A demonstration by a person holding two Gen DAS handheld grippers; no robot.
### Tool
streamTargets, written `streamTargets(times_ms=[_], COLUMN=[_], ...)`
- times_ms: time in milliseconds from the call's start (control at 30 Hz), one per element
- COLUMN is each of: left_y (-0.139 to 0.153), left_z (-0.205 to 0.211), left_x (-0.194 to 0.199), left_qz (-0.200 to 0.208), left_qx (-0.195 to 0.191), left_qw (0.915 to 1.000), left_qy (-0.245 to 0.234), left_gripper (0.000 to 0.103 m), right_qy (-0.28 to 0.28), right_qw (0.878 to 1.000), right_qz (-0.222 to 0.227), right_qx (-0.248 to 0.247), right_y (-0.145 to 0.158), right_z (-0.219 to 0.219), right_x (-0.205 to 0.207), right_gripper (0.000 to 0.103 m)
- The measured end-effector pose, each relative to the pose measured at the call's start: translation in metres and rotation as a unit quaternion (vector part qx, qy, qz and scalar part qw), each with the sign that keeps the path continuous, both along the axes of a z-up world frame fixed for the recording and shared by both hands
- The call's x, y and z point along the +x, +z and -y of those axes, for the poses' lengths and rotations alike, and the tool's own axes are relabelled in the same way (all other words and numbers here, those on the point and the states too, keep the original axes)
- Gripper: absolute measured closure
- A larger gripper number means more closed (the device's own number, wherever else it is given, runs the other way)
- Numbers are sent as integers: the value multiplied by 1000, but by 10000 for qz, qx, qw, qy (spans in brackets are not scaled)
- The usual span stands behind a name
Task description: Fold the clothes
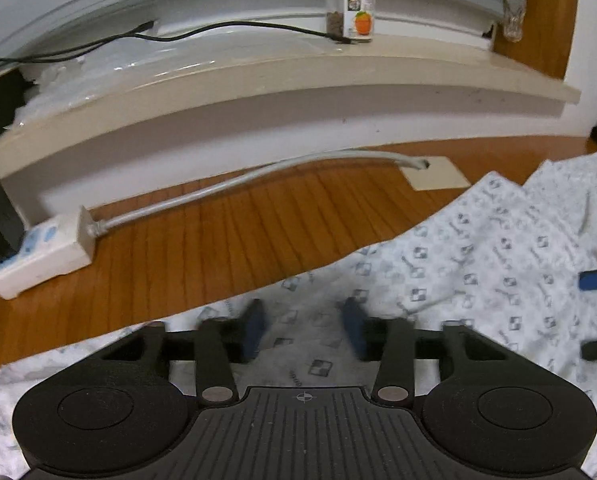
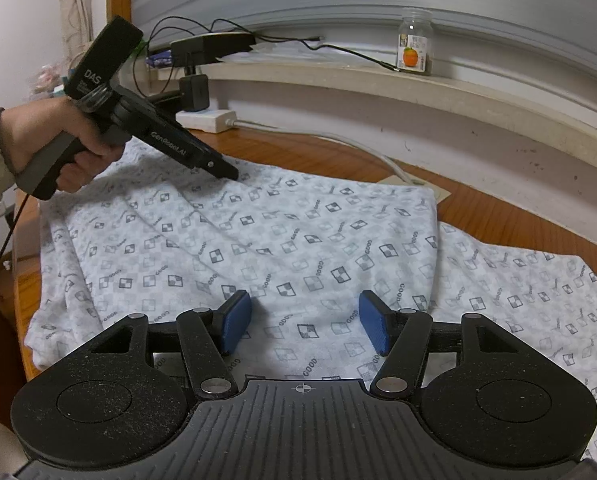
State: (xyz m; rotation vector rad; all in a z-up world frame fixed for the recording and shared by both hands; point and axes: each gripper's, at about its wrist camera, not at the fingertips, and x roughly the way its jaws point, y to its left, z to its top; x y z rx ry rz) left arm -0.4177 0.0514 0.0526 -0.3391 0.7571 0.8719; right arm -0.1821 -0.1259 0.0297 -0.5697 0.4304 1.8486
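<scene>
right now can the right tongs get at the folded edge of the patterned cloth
Probably yes. The right tongs hang open just over the patterned cloth, and its folded edge lies bare just ahead to the right; the left tongs are at the far side.

"DAS" and "GenRobot.AI" mark the left tongs (image 2: 234,174); "GOOD" repeats across the garment (image 2: 298,240).

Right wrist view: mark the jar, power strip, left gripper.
jar (image 2: 415,46), right wrist view, on its orange label.
power strip (image 2: 208,119), right wrist view, white top face.
left gripper (image 2: 234,175), right wrist view, dark tip.
</scene>
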Motion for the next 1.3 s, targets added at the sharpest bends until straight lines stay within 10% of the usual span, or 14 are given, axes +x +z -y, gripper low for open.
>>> streamTargets(times_ms=[33, 300, 533, 733, 833, 1300], left_y=[1, 10, 15, 10, 4, -24], left_z=[1, 1, 9, 32, 42, 72], left_x=[1, 4, 24, 89, 126, 179], left_qz=[-5, 9, 335, 550, 511, 685], left_qx=[88, 673, 892, 750, 701, 357], left_qw=[10000, 9966, 9941, 9955, 9947, 9889], left_qy=[28, 474, 515, -171, -552, -1267], left_gripper=[102, 98, 26, 20, 20, 20], right_qy=[0, 9, 9, -406, -871, -3930], right_qw=[10000, 10000, 10000, 9976, 9944, 9192], right_qz=[-1, 4, -46, -290, -344, -39], right_qx=[0, 13, 21, 482, 494, 247], right_y=[0, 0, 0, 13, 18, -13], right_z=[0, -1, -1, 21, 36, 178], right_x=[0, 1, 2, 44, 93, 328], right_gripper=[43, 43, 43, 46, 89, 60])
